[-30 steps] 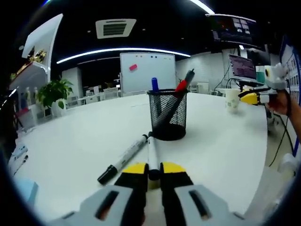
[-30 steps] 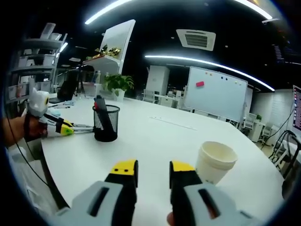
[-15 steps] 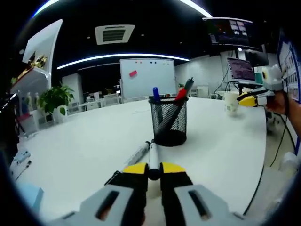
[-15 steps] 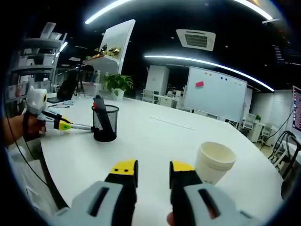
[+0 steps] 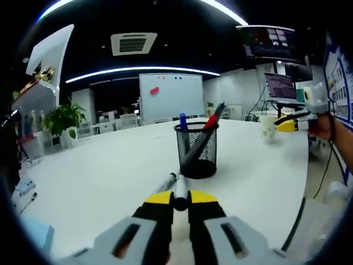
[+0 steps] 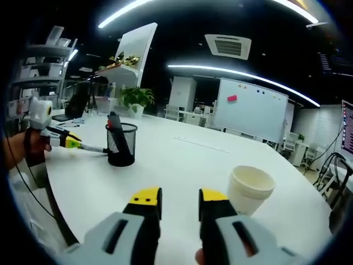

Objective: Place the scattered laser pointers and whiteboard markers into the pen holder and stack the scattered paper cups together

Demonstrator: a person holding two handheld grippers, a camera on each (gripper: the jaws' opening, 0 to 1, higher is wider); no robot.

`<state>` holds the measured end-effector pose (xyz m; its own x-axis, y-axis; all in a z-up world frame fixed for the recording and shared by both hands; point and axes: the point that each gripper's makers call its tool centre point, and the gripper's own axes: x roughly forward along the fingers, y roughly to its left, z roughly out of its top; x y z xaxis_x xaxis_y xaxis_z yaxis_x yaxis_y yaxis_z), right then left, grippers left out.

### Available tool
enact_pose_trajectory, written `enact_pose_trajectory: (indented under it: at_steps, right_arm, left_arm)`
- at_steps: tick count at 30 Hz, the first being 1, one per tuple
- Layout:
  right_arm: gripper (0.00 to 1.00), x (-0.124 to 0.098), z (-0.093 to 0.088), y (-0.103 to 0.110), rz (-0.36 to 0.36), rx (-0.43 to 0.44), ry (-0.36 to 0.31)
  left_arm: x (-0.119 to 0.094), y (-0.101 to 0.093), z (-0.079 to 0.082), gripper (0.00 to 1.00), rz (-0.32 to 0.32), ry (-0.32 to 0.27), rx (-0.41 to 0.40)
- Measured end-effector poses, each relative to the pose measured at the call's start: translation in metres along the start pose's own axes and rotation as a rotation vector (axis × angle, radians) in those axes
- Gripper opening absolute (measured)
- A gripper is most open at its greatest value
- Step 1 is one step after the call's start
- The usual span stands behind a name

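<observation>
Two jaws of my left gripper (image 5: 180,200) are clamped on a white marker (image 5: 180,190), which runs straight out from between the yellow tips toward the base of the black mesh pen holder (image 5: 196,150). Its far end stops near the holder's foot; I cannot tell whether they touch. A second marker (image 5: 164,184) lies on the white table (image 5: 94,182) just left of the held one, angled toward the same holder. Inside the holder stand a blue-capped marker (image 5: 182,120) and a red-and-black one (image 5: 212,118) that leans out over the right rim.

From my right gripper view, the left gripper (image 6: 69,141) sits left of the pen holder (image 6: 121,144), held by a hand (image 6: 25,149), with the white marker (image 6: 91,148) reaching from its tip toward the holder's side. My right gripper (image 6: 180,201) has its jaws apart with nothing between them, hovering over the table (image 6: 182,160). A paper cup (image 6: 250,189) stands upright just beyond and to the right of the right jaw, apart from it. In the left gripper view that cup (image 5: 268,127) stands far right, with the right gripper (image 5: 287,122) beside it.
</observation>
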<state>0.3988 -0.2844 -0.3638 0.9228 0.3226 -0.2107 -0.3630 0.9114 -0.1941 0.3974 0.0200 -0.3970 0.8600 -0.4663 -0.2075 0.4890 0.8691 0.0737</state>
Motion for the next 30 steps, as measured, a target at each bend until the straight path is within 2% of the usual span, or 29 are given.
enact_pose_trajectory:
  at_steps: [30]
  right_arm:
    - [0.27, -0.002, 0.005, -0.004, -0.009, -0.004, -0.006]
  left_arm:
    - [-0.009, 0.014, 0.025, 0.11, 0.018, -0.069, -0.010]
